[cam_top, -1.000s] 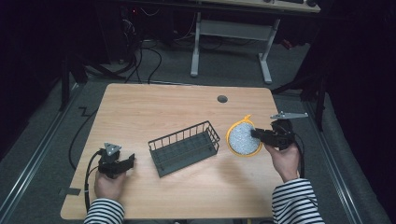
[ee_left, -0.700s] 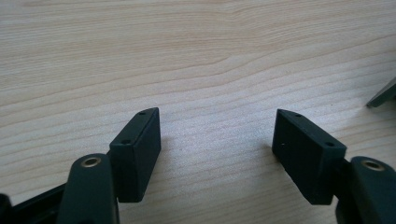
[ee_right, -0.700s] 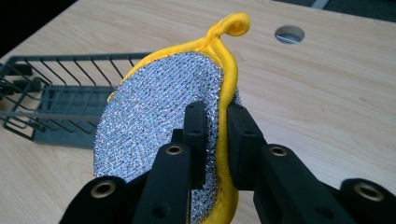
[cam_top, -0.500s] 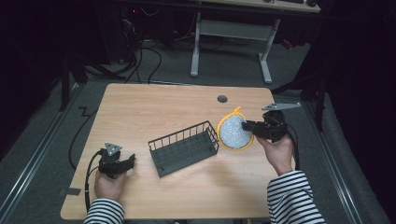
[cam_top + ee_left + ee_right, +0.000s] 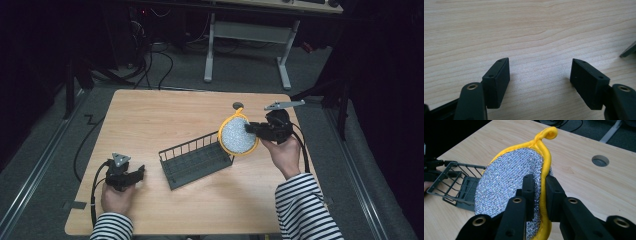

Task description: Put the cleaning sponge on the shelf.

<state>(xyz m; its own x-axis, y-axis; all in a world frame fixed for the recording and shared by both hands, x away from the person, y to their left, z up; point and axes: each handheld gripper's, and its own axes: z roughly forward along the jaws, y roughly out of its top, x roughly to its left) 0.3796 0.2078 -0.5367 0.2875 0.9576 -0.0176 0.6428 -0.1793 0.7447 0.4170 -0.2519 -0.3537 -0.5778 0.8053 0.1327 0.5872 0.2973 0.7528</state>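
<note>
Right gripper view showed our right claw (image 5: 537, 186) clenched on the scrubber's (image 5: 511, 180) yellow rim, basket (image 5: 456, 183) beyond it. Our left claw (image 5: 540, 75) sat released. That thin edge grip risked slipping.

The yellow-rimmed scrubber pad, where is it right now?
Right side of the high view: the scrubber pad is pinched in the right gripper, lifted beside the wire basket's right end.
</note>
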